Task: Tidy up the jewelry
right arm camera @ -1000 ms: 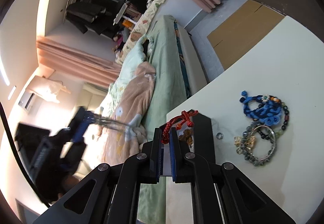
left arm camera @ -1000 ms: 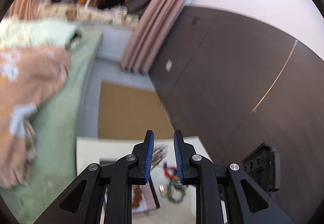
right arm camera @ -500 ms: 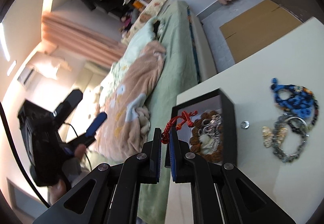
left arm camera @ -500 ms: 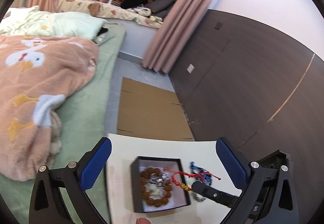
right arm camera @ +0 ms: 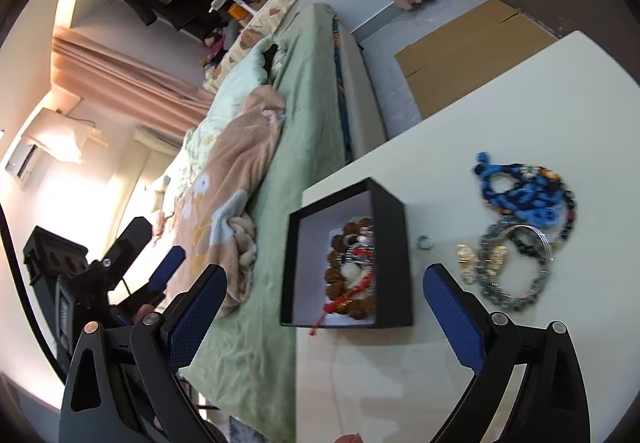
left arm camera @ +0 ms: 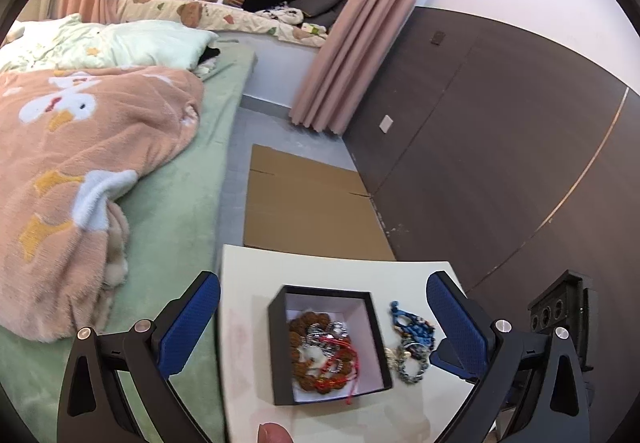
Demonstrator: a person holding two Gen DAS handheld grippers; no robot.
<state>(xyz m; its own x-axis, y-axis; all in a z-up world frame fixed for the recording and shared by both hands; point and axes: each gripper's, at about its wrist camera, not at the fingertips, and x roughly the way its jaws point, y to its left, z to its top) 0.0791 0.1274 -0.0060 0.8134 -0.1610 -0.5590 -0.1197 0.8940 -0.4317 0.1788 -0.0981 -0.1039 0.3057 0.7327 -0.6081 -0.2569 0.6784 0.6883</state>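
You have both tools spread wide and holding nothing. Your left gripper hangs above the white table, its blue pads flanking the scene, and your right gripper does the same from the other side.

The black jewelry box sits on the table near its bed-side edge, at about 6 o'clock in the left wrist view. It is square, open-topped, with matte black walls and a white lining. Inside lies a ring of knobbly brown wooden beads, with a silvery metal piece on top of it. The red cord bracelet is draped over both, and one thin red tail trails over the box's near wall.

In the right wrist view, the box is at centre, the red cord slightly blurred inside it.

Just outside the box, at about 3 o'clock from it in the right wrist view, lies a small silver ring. Further out sits a loose pile: a blue braided bracelet, a dark beaded strand, a grey-green bead bracelet with thin silver bangles and a gold butterfly piece, all touching or overlapping.

A green bed with a peach blanket lies beside the table.
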